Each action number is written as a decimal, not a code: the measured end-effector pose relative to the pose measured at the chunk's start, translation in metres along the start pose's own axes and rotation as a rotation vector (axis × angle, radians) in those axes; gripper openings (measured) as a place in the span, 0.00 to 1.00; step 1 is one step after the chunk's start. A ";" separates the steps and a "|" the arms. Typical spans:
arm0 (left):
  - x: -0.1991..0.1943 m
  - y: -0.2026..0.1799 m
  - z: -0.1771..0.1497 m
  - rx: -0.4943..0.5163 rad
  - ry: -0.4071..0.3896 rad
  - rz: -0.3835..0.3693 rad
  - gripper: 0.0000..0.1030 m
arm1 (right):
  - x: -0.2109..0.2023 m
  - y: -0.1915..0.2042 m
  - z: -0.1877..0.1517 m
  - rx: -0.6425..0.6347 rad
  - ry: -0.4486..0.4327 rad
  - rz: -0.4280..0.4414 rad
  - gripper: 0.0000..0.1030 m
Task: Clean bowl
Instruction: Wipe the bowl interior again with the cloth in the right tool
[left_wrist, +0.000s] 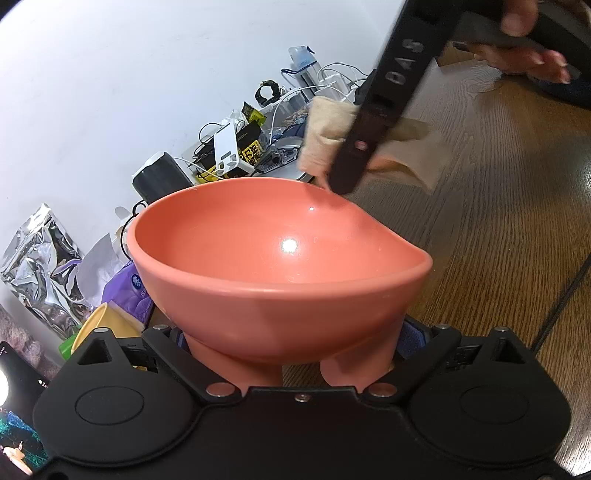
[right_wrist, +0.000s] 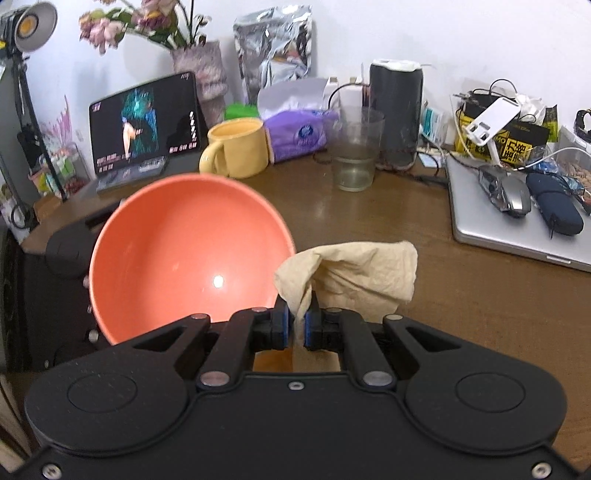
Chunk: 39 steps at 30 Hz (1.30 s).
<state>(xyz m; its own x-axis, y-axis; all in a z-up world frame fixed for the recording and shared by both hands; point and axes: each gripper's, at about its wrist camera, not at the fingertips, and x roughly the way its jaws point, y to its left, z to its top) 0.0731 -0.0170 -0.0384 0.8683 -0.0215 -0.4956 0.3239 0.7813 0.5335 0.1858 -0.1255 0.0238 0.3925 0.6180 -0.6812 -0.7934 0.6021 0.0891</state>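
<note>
Bowl (left_wrist: 280, 258) held tilted at its foot by left gripper (left_wrist: 295, 354); cloth (right_wrist: 351, 273) pinched in right gripper (right_wrist: 297, 325), lower centre. Risk: bowl pushed loose w/ hard wiping.

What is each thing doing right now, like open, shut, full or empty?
Bowl: empty, tilted, held by the left gripper.
Cloth: crumpled, pinched in the right gripper.
Glass: upright, a little liquid inside.
Tablet: switched on.
Laptop: shut.

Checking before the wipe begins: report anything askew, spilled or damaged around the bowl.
Nothing spilled or damaged. The orange bowl is tipped on purpose, gripped at its foot by the left gripper. The right gripper pinches the beige cloth beside the rim, not inside yet.
</note>
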 end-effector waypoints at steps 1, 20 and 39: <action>0.000 -0.001 0.000 -0.001 0.001 0.000 0.93 | 0.000 0.008 0.007 -0.008 0.014 0.000 0.09; -0.001 -0.002 -0.001 0.004 -0.002 0.001 0.93 | -0.023 0.048 -0.013 -0.018 0.075 0.169 0.09; -0.002 -0.003 -0.002 0.012 -0.007 0.000 0.93 | -0.035 0.075 0.019 -0.161 0.001 0.344 0.09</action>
<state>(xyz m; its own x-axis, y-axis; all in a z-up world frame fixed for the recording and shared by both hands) 0.0699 -0.0179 -0.0402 0.8710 -0.0258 -0.4906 0.3282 0.7737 0.5419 0.1210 -0.0924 0.0684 0.0898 0.7695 -0.6323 -0.9418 0.2721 0.1974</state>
